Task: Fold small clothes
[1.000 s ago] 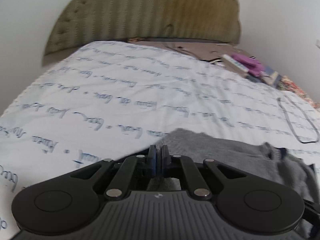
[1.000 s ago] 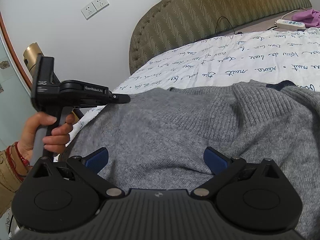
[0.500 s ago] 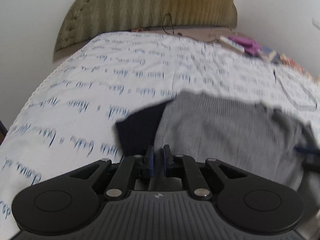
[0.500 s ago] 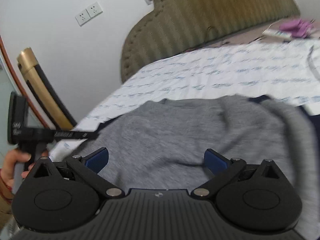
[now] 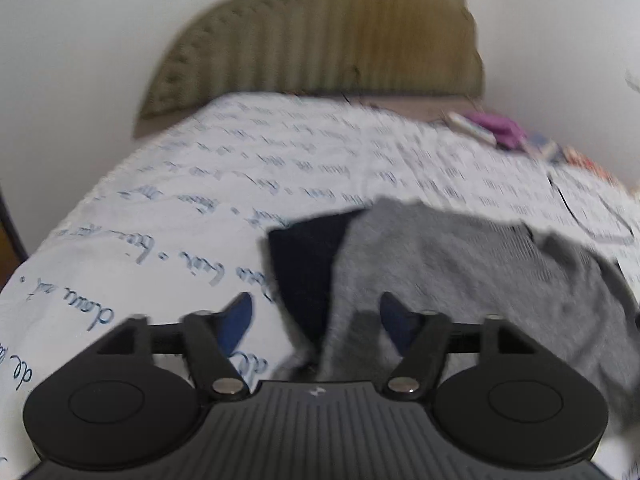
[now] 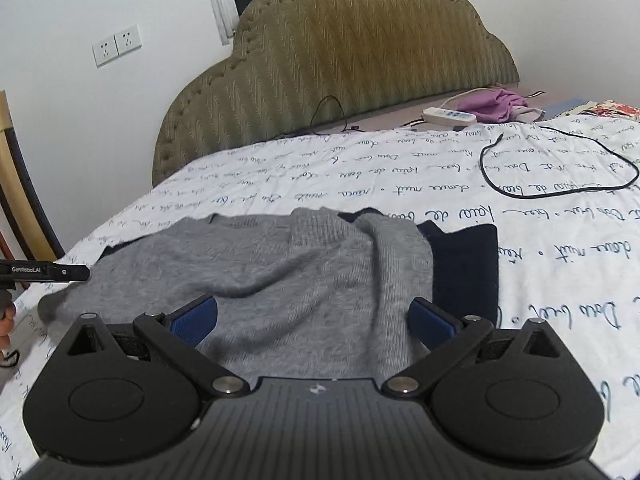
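Note:
A grey knit sweater (image 5: 460, 272) with a navy part (image 5: 308, 260) lies crumpled on the white bedsheet (image 5: 160, 208). My left gripper (image 5: 315, 312) hangs just above the sweater's near edge. Its jaws are opening, the cloth lies loose between them and the pads do not press on it. In the right wrist view the sweater (image 6: 280, 272) spreads ahead, its navy part (image 6: 464, 268) to the right. My right gripper (image 6: 314, 310) stands wide open over the grey knit, holding nothing. The left gripper (image 6: 82, 273) shows edge-on at the far left, beside the sweater's left end.
A padded olive headboard (image 6: 360, 60) backs the bed. A black cable loop (image 6: 560, 176) lies on the sheet at right. A white power strip (image 6: 448, 115) and purple cloth (image 6: 496, 102) sit near the head. Wall sockets (image 6: 117, 45) and a wooden frame (image 6: 12, 184) stand left.
The left gripper was shut on the sweater's edge and has opened and let it go. The navy part has come into its view. The right gripper stayed open and drew back from the sweater.

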Tool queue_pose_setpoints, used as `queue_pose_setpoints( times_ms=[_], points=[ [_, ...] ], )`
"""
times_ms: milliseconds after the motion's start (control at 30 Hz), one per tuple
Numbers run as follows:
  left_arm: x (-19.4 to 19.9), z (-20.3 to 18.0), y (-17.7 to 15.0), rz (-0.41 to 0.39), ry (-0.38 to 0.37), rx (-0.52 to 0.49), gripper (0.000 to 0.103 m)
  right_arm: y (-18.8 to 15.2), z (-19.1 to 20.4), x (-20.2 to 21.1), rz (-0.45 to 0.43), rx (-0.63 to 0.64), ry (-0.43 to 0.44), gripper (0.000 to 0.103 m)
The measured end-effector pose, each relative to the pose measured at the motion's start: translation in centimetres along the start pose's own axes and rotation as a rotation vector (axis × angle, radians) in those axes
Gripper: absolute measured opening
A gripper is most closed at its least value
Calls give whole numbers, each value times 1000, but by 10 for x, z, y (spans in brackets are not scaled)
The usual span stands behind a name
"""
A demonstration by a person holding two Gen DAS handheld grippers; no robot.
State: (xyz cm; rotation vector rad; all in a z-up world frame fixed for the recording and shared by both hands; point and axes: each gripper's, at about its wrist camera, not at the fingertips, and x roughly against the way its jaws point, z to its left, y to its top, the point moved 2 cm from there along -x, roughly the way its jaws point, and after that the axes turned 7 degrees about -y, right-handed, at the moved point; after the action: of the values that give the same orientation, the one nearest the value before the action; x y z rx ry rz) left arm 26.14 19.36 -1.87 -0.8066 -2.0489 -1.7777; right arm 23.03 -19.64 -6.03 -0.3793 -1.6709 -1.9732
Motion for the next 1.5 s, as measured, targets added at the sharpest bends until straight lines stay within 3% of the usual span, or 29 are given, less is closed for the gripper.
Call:
queue_pose_setpoints(
  times_ms=[133,267,567,667,733,800,933,1067,1233,1400,1500],
  points=[
    [-8,0,2,-61,61,-52,80,2,3,-12,-38,11,32,103],
    [-32,1,0,-3,67,-74,80,3,7,-16,-60,16,57,103],
    [-36,0,-4,1,120,-108,82,1,14,-19,-20,221,-118,103],
    [-28,-1,-5,0,120,-122,82,7,4,-13,-26,224,-141,103],
    [-27,3,-4,0,117,-120,82,11,-2,-15,14,167,-147,103],
    [-26,10,-1,13,86,-97,82,11,2,-14,51,135,-137,103],
    [-18,21,6,20,30,-47,81,6,44,9,-8,284,-125,103],
    [-10,27,11,41,-26,-32,82,0,93,28,-38,341,17,103],
    [-10,45,20,86,-187,117,86,-14,150,34,21,372,108,103],
    [-33,58,27,172,-266,201,87,-41,200,32,59,467,47,103],
    [-51,64,29,225,-372,272,87,-60,225,27,57,563,-29,103]
  ],
)
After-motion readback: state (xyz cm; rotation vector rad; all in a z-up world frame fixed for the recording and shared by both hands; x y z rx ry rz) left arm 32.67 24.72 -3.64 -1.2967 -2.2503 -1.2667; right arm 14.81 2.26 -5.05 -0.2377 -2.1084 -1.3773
